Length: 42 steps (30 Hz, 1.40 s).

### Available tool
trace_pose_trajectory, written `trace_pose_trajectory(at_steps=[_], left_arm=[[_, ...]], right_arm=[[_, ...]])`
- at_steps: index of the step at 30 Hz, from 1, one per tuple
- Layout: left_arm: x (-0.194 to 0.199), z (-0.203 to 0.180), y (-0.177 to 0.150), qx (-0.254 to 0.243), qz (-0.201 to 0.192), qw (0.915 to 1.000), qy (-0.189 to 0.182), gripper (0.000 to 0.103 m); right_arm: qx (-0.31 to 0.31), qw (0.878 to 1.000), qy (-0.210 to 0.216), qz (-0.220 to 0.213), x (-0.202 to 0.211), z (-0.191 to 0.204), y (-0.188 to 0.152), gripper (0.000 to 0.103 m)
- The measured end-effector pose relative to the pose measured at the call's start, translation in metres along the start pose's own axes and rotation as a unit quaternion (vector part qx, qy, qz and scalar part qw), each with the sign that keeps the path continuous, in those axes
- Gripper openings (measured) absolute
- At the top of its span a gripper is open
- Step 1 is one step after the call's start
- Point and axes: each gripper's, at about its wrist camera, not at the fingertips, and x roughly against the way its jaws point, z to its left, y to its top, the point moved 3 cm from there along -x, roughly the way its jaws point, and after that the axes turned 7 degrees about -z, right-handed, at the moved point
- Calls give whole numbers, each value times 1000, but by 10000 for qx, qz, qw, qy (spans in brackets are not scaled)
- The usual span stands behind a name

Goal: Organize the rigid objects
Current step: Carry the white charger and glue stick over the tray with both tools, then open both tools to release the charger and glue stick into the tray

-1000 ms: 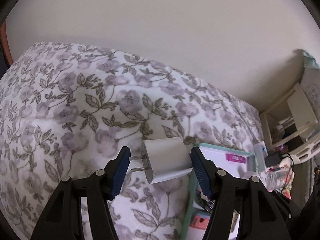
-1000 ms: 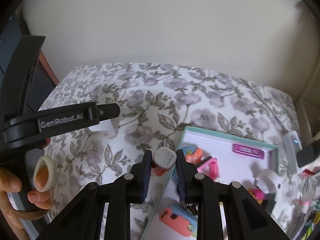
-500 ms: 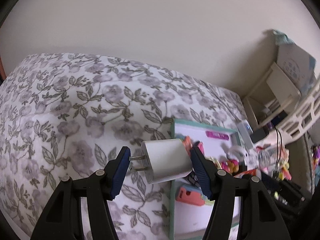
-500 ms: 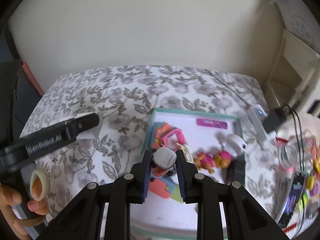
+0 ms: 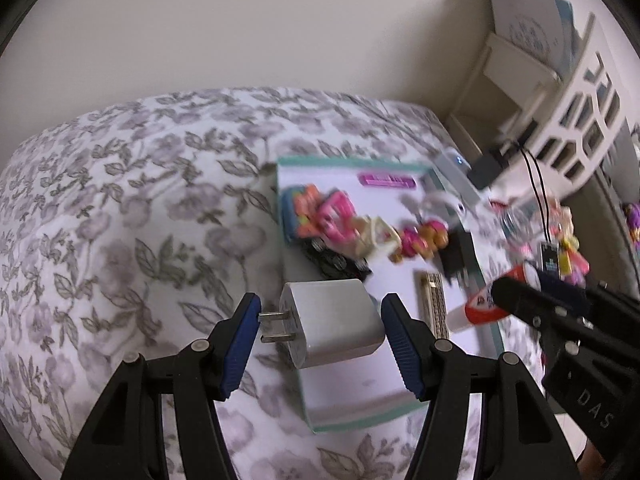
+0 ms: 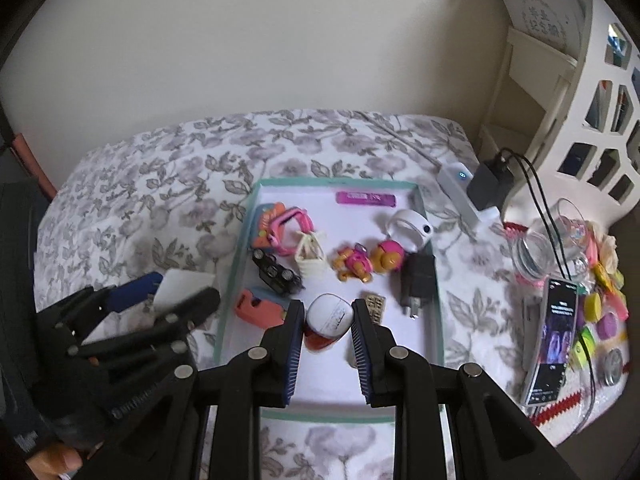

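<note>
White charger (image 5: 330, 322) sits pinched in the left claw (image 5: 320, 336), prongs against the left pad and body against the right one, held above the near-left corner of the teal-rimmed tray (image 5: 362, 418) on the flowered bed (image 5: 120, 200). Over on the right claw (image 6: 326, 334), the blue pads are clamped on a small white-capped bottle with a red band (image 6: 329, 322), hovering over the tray's (image 6: 236, 256) near half; its lower part is hidden behind the fingers. Just ahead of that claw lie a coral case (image 6: 260, 312), a black toy car (image 6: 277, 273), a cream basket (image 6: 310, 256), pink and orange figures (image 6: 354, 264), a black plug (image 6: 418, 284) and a gold patterned piece (image 6: 374, 308), half covered by the right pad. Farther ahead, a magenta strip (image 6: 366, 198) by the far wall. The left view is motion-blurred, so the toys smear together there. Right of the right claw, off the tray, a phone (image 6: 554, 336) and a glass jar (image 6: 548, 248), with small bright items cut off at the edge.
</note>
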Motion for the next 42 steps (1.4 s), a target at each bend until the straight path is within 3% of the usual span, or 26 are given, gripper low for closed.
trace_pose_trajectory(at_steps=[17, 32, 36, 42], left_arm=[[-29, -21, -19, -429, 429, 9980, 197, 64], [-43, -21, -24, -412, 561, 9974, 176, 64], [-38, -21, -20, -389, 402, 9983, 131, 65], [-38, -19, -17, -336, 370, 9986, 189, 65]], right_arm=[[32, 9956, -298, 888, -53, -21, -31, 26], [-169, 9961, -443, 748, -59, -28, -27, 27], [-201, 9961, -546, 670, -58, -32, -26, 27], [-358, 9954, -585, 670, -58, -40, -26, 34]])
